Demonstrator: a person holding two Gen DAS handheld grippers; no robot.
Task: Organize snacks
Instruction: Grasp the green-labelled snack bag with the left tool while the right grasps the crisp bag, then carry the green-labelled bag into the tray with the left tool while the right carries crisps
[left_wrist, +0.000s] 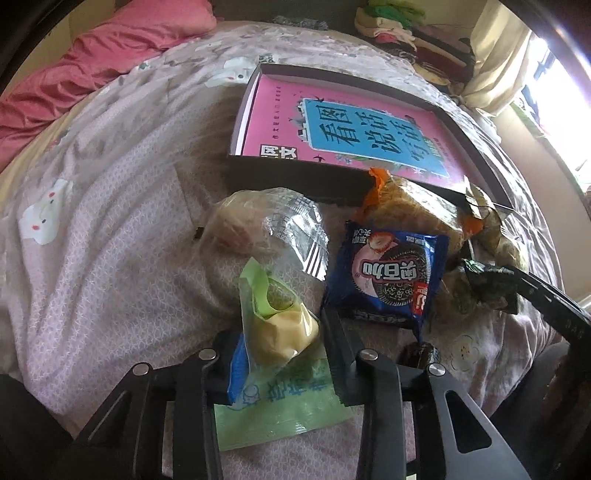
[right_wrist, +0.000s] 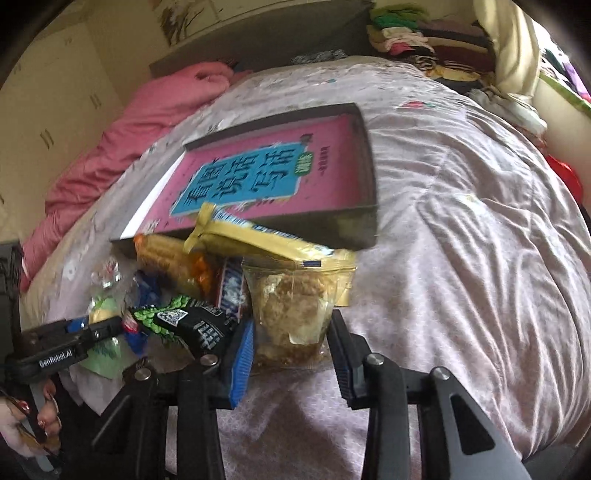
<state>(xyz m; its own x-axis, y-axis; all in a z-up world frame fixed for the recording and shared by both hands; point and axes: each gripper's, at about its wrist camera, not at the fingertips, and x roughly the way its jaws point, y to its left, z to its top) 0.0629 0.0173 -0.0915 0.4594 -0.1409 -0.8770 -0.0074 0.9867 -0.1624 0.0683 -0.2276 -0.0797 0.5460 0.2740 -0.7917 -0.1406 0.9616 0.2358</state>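
Clear-wrapped yellow cake (left_wrist: 282, 332) pinched in left gripper (left_wrist: 284, 354); right gripper (right_wrist: 291, 350) seemingly clamps brown pastry packet (right_wrist: 291, 310).

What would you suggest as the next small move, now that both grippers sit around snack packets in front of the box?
Probably lift both packets toward the open box. The left gripper pinches the green-and-yellow packet, the right gripper the clear packet of brown snack, and the box lies just beyond.
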